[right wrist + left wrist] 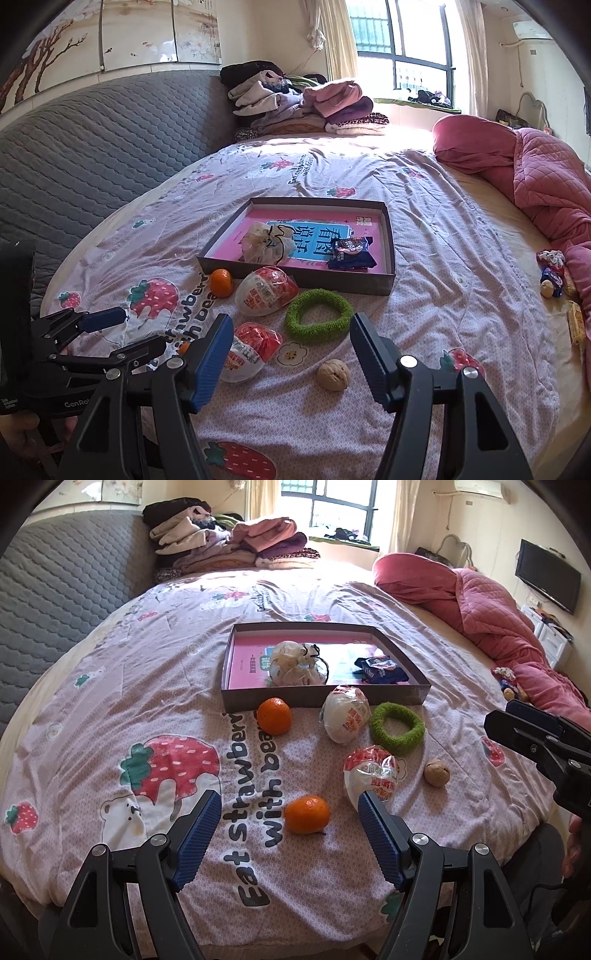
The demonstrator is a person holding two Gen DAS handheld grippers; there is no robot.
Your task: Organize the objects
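Observation:
A shallow grey box (pixel 321 698) (pixel 295 275) with a pink floor lies on the bed. It holds a pale drawstring pouch (pixel 297 662) (pixel 264 243) and a dark blue snack packet (pixel 380 668) (pixel 351 254). In front of it lie two oranges (pixel 274 715) (pixel 306 814), two wrapped egg-shaped toys (pixel 345 718) (pixel 369 771), a green fuzzy ring (pixel 397 727) (pixel 319 314) and a walnut (pixel 437 772) (pixel 333 374). My left gripper (pixel 290 805) is open above the near orange. My right gripper (pixel 290 328) is open, above the bed between the near egg toy (pixel 247 350) and the walnut.
Folded clothes (pixel 236 542) are piled at the head of the bed. A pink quilt (pixel 491 609) is bunched along the right side, with small snacks (pixel 554 277) beside it. A grey quilted headboard (pixel 55 590) stands on the left.

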